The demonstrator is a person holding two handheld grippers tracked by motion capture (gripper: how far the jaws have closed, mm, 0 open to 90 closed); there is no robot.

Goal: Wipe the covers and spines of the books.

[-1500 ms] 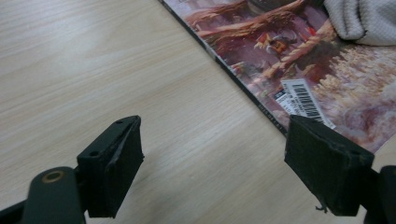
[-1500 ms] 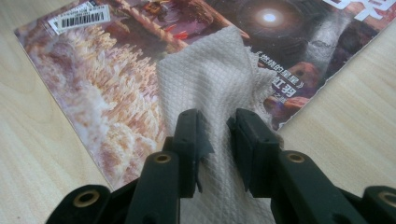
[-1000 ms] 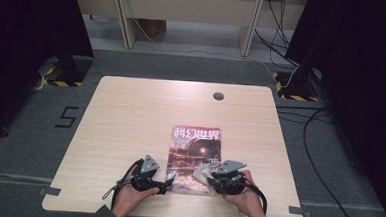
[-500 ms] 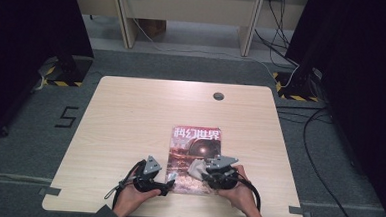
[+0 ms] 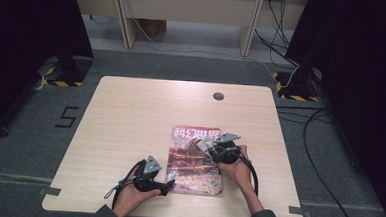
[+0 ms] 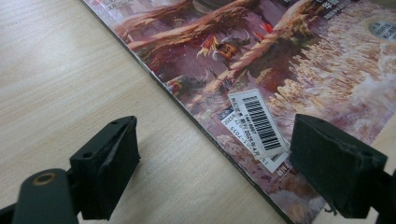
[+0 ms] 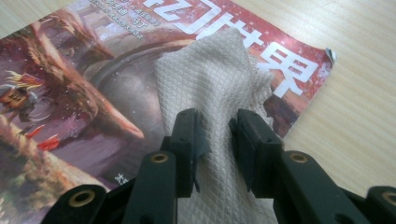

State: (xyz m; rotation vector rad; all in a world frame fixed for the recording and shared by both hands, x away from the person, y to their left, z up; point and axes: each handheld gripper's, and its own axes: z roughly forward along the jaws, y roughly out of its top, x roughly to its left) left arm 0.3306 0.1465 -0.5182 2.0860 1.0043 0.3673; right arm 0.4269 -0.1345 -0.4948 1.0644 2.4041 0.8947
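The right gripper (image 7: 215, 140) is clenching a beige waffle-weave cloth (image 7: 210, 84) over the glossy red-titled magazine (image 7: 84, 93), apparently for wiping its cover. At the lower left of the high view, the left gripper (image 6: 210, 163) (jaws spread wide) is straddling the magazine's spine edge, probably steadying it.

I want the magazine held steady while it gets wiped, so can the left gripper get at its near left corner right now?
Probably yes: the left gripper is open, straddling the magazine's spine edge by the barcode sticker, nothing between.
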